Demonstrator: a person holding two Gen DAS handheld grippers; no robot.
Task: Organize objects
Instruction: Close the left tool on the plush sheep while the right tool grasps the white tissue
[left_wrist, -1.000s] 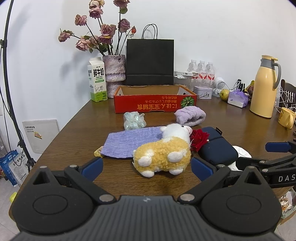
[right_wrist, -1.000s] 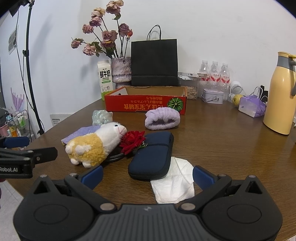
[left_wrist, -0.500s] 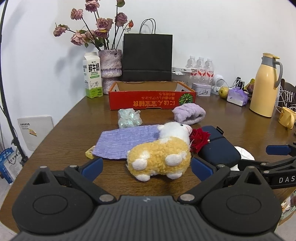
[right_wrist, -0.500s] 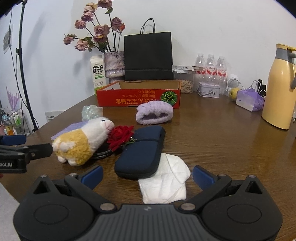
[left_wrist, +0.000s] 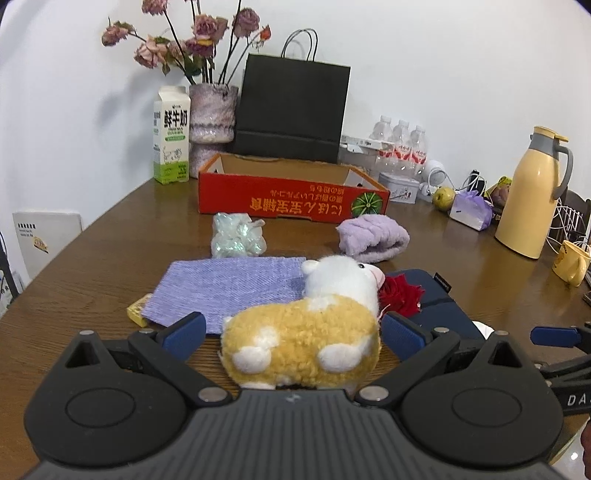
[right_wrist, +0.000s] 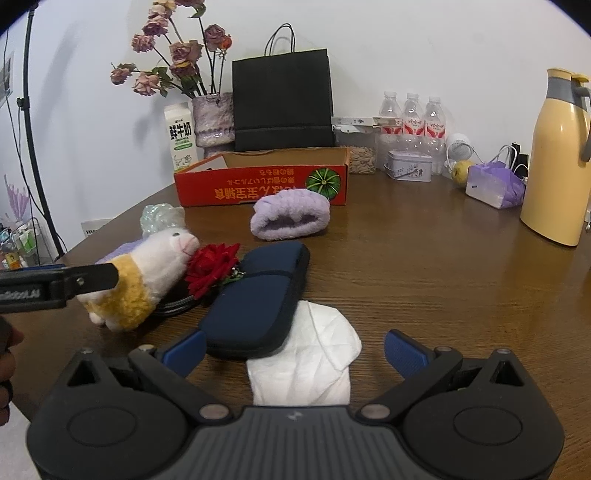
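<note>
while the left gripper (left_wrist: 291, 326) stands wide around the plush sheep (left_wrist: 306, 325) near the table's (left_wrist: 92, 266) front edge, right gripper (right_wrist: 293, 349) wide, empty; sheep judged light, soft: pinch mid-body.

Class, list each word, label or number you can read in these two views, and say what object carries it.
"鲜牛奶" on the white and green milk carton; the small print below it is too small to read.
"DA", cut off at the frame edge, on the black arm of the right tongs.
Yellow Japanese-style print, upside down, on the red cardboard box: too distorted to quote reliably.
Labels on the clear water bottles and the grey tin: too small to read.
</note>
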